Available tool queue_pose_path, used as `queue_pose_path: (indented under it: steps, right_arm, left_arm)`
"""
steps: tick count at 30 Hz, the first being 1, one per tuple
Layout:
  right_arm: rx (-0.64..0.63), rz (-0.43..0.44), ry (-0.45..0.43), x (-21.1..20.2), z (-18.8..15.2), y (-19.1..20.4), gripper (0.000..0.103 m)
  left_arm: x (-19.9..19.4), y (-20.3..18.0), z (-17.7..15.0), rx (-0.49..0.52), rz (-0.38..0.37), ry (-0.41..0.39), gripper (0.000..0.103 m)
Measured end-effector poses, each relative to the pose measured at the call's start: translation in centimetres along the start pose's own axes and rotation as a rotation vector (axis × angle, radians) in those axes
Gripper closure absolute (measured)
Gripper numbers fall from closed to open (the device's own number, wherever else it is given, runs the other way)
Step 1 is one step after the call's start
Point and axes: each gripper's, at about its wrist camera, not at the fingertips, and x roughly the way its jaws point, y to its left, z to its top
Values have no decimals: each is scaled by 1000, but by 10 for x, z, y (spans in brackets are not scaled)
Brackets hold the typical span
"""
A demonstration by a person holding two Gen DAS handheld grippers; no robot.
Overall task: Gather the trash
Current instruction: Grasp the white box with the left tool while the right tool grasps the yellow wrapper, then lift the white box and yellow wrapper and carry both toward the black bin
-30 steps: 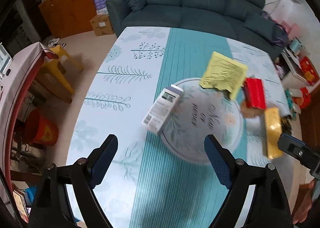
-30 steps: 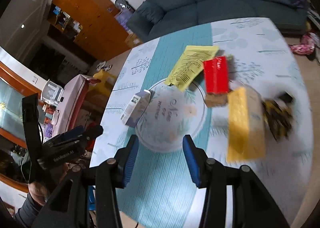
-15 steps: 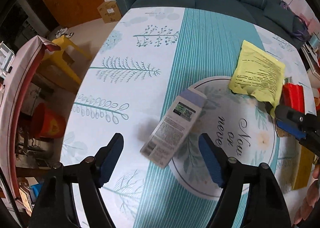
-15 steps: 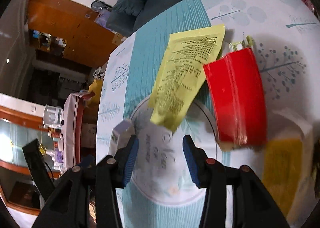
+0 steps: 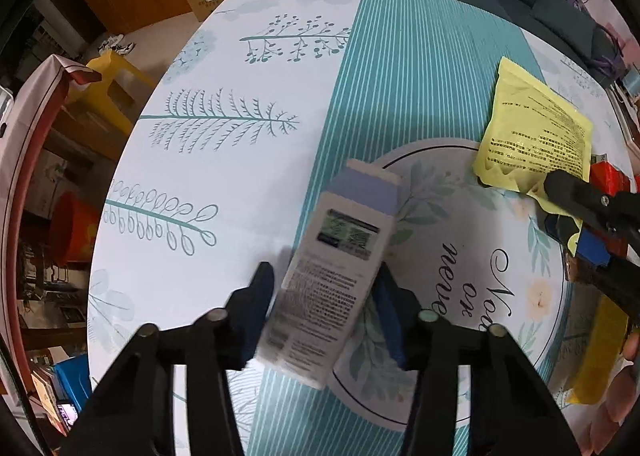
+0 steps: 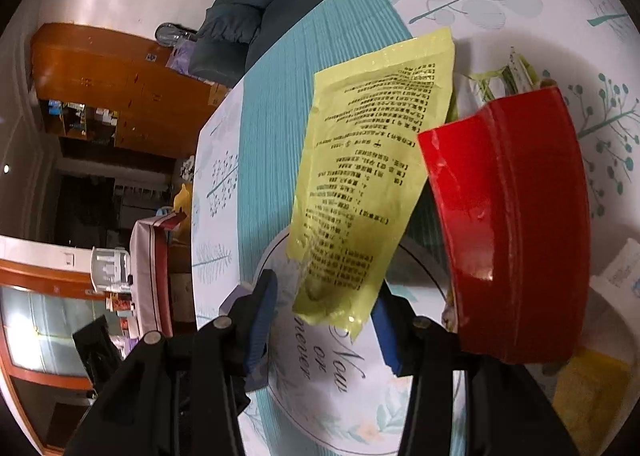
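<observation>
Blue pads of the left gripper (image 5: 326,308) are seen on either side of a white carton (image 5: 334,284), which lies flat on the table (image 5: 240,160) at the left rim of the printed round mat (image 5: 472,256). The jaws are closing with the carton between them; the right pad is at the carton's edge, while a sliver of gap appears to be left at the left pad, so a firm pinch cannot be confirmed.

The right gripper (image 6: 326,320) is held half spread, and the near corner of a yellow sachet (image 6: 372,184) is framed between its pads (image 6: 262,320) without clear contact. The sachet lies across the far rim of the mat, and a red packet (image 6: 508,232) is overlapped against its right side. A darker yellow packet (image 6: 588,392) is seen at the mat's right rim.

Compared with a second ago, the left jaws have been narrowed from a wide spread and lowered around the carton, which was then well ahead of them. The right gripper's spread is unchanged, but it has been brought from the near side of the mat to the sachet.
</observation>
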Motion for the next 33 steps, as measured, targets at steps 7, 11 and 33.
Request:
queue_pose_path:
  steps: [7,11,33]
  right_arm:
    - [-74,-36,-49,-4,-5,10,89]
    - [-138,-15,-58,-15,-15,21,94]
    - [-426,-15,63,-104,-212,72,96]
  left_arm:
    - [-8,-6,-10,-5,5,-14,69]
    - [-23,0,-27,-26,-24,-32,69]
    - [-153,88,-203,1,-212,-177,69]
